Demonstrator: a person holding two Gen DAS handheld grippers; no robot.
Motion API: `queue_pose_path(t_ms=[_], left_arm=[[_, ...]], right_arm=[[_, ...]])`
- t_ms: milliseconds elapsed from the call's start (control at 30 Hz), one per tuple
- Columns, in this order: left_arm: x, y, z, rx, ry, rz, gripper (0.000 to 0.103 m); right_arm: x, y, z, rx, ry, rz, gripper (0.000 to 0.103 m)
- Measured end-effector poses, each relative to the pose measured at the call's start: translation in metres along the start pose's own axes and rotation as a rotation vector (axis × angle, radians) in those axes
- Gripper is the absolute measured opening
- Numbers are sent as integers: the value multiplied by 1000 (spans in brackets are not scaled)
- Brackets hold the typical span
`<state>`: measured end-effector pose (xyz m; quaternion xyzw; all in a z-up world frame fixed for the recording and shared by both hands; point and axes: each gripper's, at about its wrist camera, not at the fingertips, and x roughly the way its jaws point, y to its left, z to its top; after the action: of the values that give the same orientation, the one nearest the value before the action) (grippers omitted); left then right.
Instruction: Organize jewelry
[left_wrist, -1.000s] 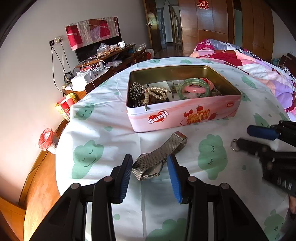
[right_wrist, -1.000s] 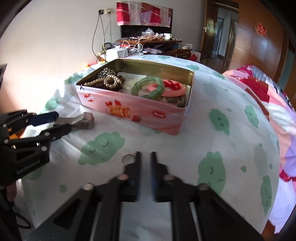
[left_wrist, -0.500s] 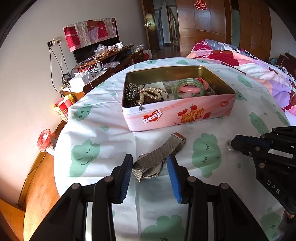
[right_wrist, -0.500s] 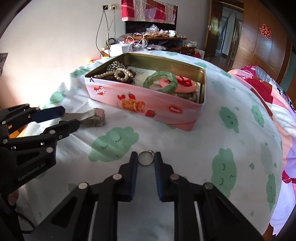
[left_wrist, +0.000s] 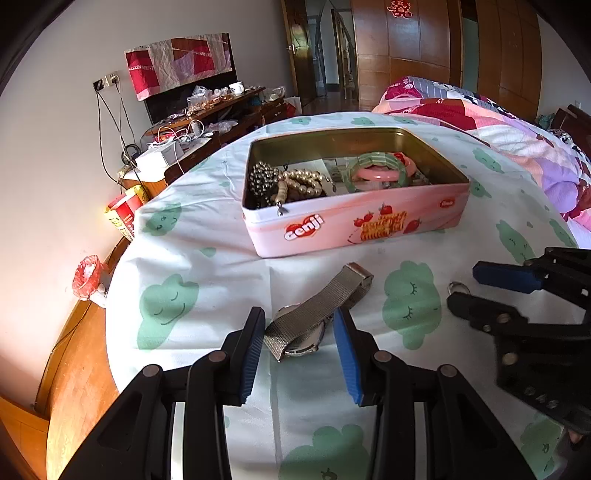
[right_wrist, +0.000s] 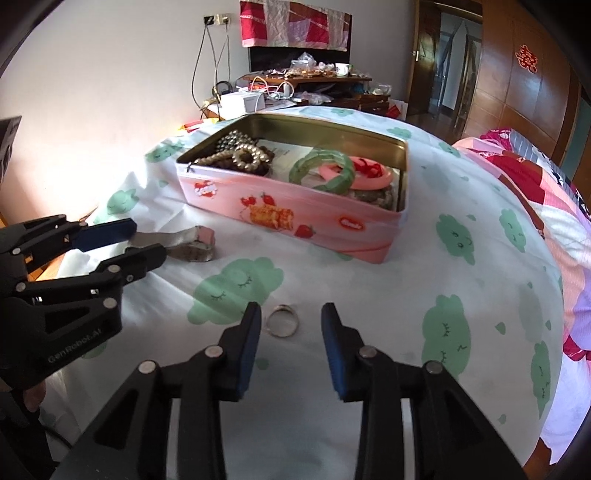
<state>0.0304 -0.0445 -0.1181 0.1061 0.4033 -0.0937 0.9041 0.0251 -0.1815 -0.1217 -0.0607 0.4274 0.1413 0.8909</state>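
**Both grippers spread over loose jewelry in front of the tin**

Left gripper (left_wrist: 299, 334) is released, its 2 blue-padded fingers (left_wrist: 252, 349) apart w/ the watch (left_wrist: 312, 317) lying between them on the table (left_wrist: 207, 266); neither pad is clearly touching it. The watch's mesh strap runs up & right toward the tin, clasp end resting on the cloth.

Right gripper (right_wrist: 290, 330) is also released, fingers wide apart, w/ the silver ring (right_wrist: 282, 320) flat on the cloth between them, nearer the left pad, apart from both.

Pink tin (left_wrist: 354, 225), lid off, sits just beyond both items near the table's middle. Inside: dark bead strand (left_wrist: 262, 181) & pearl-like bracelet (left_wrist: 306, 184) at 1 end, green bangle (left_wrist: 380, 164) lying over a pink bangle (right_wrist: 369, 177) at the other, some paper under them.

Table cover is white w/ green cloud faces. A bed w/ patterned quilt (left_wrist: 517, 136) is beside the table; a cluttered sideboard (right_wrist: 306, 79) stands at the wall behind
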Motion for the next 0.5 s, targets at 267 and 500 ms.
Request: queue_pose_path(t_ms=[267,500], left_arm=[[-6,2,1,-8,-16,-16,40],[-27,2,15,1,-63,-31,32]], right_arm=[[4,8,-5,-32,5,-14,21],[-17,-1,2,-16,-54,-26,20]])
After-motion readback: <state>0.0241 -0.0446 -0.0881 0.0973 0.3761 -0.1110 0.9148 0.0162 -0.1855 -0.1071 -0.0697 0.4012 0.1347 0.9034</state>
